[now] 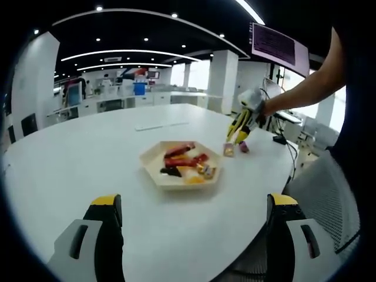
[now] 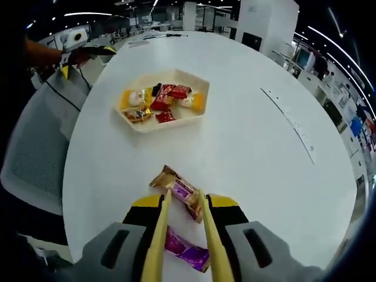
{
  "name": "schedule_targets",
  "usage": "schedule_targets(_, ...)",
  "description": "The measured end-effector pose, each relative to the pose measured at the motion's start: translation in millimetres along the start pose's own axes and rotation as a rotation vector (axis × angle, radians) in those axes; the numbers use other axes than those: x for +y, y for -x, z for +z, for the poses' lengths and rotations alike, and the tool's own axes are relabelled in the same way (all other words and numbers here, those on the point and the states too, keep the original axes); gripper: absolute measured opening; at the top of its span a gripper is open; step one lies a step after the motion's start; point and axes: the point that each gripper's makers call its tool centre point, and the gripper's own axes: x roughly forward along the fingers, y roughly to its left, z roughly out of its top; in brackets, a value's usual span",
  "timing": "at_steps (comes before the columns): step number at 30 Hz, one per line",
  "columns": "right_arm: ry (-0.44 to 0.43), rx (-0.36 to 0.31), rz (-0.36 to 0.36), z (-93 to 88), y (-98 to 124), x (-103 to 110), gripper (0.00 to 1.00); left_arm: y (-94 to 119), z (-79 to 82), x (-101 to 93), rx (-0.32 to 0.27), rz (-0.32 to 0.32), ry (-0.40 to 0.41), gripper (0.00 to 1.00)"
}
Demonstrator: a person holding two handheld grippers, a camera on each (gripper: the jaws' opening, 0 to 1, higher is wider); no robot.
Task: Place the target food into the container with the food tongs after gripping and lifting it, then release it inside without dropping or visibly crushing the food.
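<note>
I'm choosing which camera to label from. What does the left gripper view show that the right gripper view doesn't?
Left gripper view: a wall monitor, and the right tool seen from outside, with the person's arm. Right gripper view: close up, the food tongs straddling a wrapped snack. Both: the snack tray on the white table.

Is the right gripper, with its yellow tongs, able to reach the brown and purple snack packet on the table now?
Probably yes. The right gripper holds yellow tongs whose tips already stand on either side of the snack packet, with only bare white table around it. Nothing blocks the way; the hexagonal tray lies farther off.
</note>
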Motion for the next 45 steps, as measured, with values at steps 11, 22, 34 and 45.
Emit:
schedule_targets(11,0.059,0.047,0.014,4.1,-18,4,0.28,0,-0.7,1.0,0.001,0.003,0.008,0.99)
schedule_targets(22,0.001,0.049,-0.005,5.9,-19,5,0.28,0,0.6,1.2,-0.004,0.004,0.013,0.99)
schedule_targets(34,0.102,0.081,0.037,15.0,-33,12,0.28,0,0.5,1.8,-0.005,0.004,0.015,0.99)
schedule_targets(45,-0.035,0.136,0.045,6.9,-32,12,0.21,0,0.7,2.3,-0.006,0.005,0.015,0.99)
